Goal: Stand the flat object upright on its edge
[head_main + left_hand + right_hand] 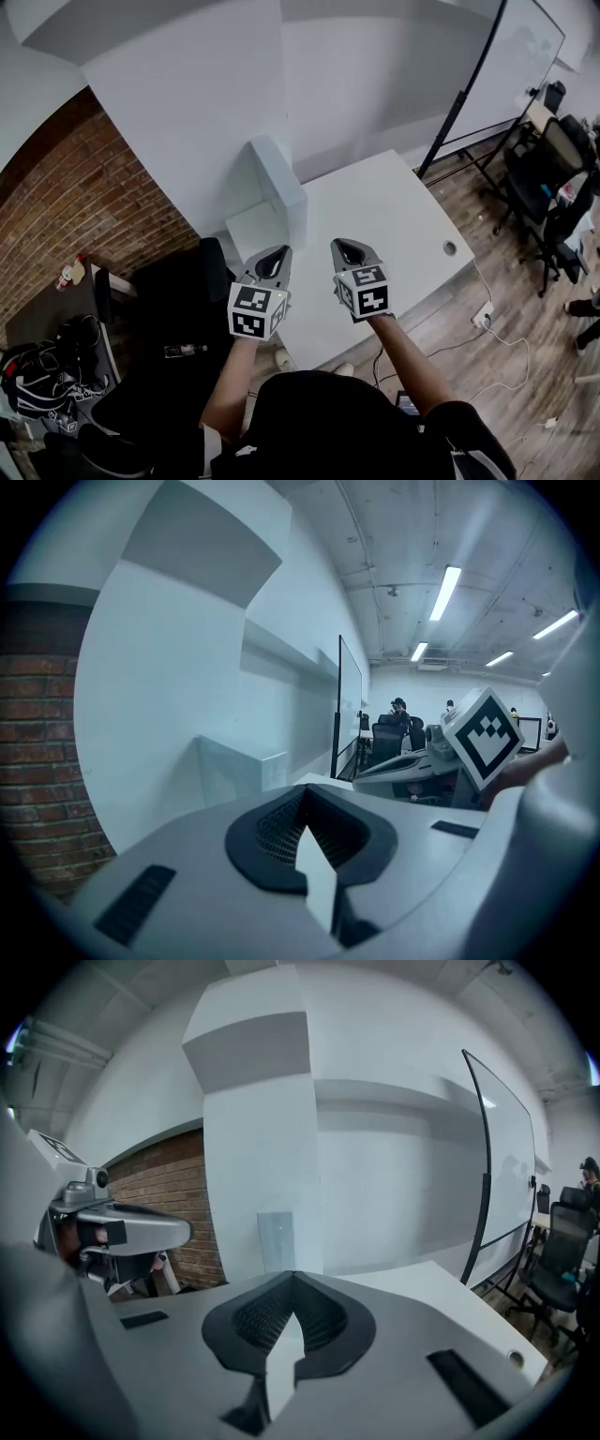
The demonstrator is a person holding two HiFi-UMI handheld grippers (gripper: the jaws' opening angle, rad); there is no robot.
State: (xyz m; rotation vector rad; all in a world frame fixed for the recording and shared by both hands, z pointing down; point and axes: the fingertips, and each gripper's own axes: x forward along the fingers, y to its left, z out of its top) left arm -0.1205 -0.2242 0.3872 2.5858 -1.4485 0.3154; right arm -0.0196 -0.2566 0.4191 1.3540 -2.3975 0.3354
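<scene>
Two tongs pressed together and empty: left tongs [277, 255] and right tongs [347, 248] hover over the white table [403, 211].

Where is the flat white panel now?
In the head view, the flat white panel stands upright at the far left edge of the white table, near the wall, just beyond the left tongs.

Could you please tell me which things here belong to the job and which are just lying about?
Job: flat white board, standing on edge; white table; left gripper, right gripper, both shut, empty.
Lying about: whiteboard, office chairs, backpack.
</scene>
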